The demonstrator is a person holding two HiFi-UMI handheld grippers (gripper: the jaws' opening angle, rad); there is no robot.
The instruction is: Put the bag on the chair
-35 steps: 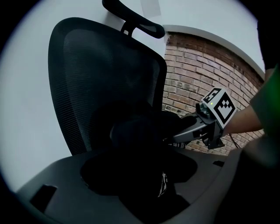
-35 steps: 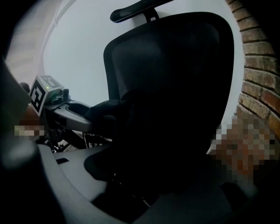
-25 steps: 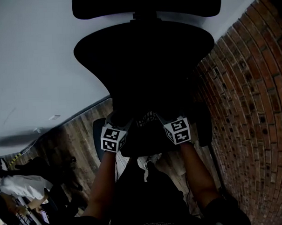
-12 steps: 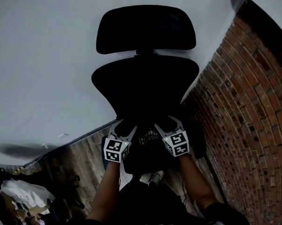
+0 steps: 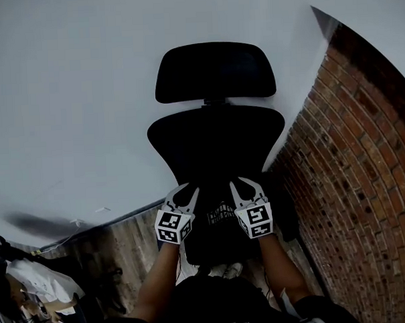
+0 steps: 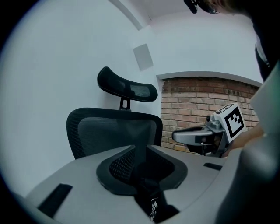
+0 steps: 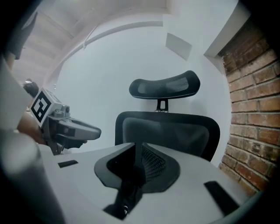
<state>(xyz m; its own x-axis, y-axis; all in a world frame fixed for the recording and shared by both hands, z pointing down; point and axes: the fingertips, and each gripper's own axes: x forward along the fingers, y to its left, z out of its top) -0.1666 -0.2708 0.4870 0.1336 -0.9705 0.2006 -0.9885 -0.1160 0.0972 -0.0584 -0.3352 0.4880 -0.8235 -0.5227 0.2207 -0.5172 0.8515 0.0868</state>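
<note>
A black office chair (image 5: 216,145) is seen from above, its back set against a white wall (image 5: 72,96) and topped by a padded headrest (image 5: 215,71). A brick wall (image 5: 364,184) runs along the right, and a wooden floor (image 5: 125,242) is visible at the near left. The bag (image 5: 221,215), dark with a patch of pale print, is found on the seat of the chair, just in front of the backrest. Its outline cannot be clearly separated from the dark seat.

The left gripper (image 5: 188,189) and the right gripper (image 5: 243,183) are held side by side above the bag, one towards each side of it. Both are pointed at the backrest and tipped slightly down. They are apart from each other, and neither is seen to touch the bag.

The jaws of the left gripper have just been closing and are drawn in to a narrow gap. Nothing is clamped between the pads. The backrest is seen through the gap, and a strip of the dark bag with its white print shows beneath at the near end.

The jaws of the right gripper have also just been closing and are narrowed to a thin slit, with nothing gripped. Only dark material below is glimpsed at the near end.

The person's forearms (image 5: 157,280) are stretched towards the chair from the near edge.
</note>
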